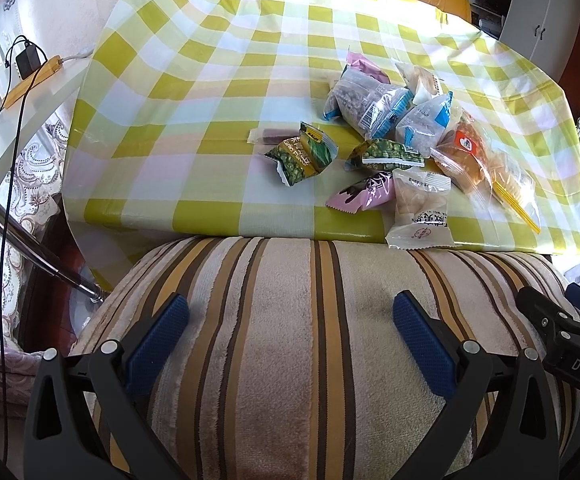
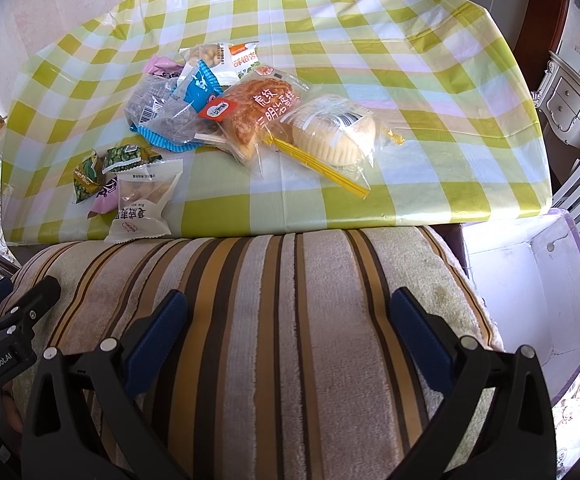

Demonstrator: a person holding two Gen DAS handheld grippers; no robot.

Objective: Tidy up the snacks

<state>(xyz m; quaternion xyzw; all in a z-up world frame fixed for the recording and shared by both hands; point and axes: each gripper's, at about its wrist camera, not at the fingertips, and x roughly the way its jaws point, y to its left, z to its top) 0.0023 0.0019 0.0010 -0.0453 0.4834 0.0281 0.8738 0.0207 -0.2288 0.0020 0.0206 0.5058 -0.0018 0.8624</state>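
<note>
While the checked tablecloth (image 2: pixel 430 92) spreads across the table ahead of you, a striped cushion (image 2: pixel 290 320) lies under both tools. On the cloth, the snack packets (image 2: pixel 218 112) sit heaped toward the near edge, one white packet (image 1: pixel 422 210) overhanging it. Your left gripper (image 1: pixel 290 332) and right gripper (image 2: pixel 288 330) both stand wide apart, holding nothing

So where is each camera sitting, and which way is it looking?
Left wrist view: sits on the left tongs, open over a striped cushion, facing the snack pile on the checked table; the right tongs peek in.
Right wrist view: sits on the right tongs, also open, facing the same table, with a white box beside it.
Both share the snacks, cushion and table.
</note>
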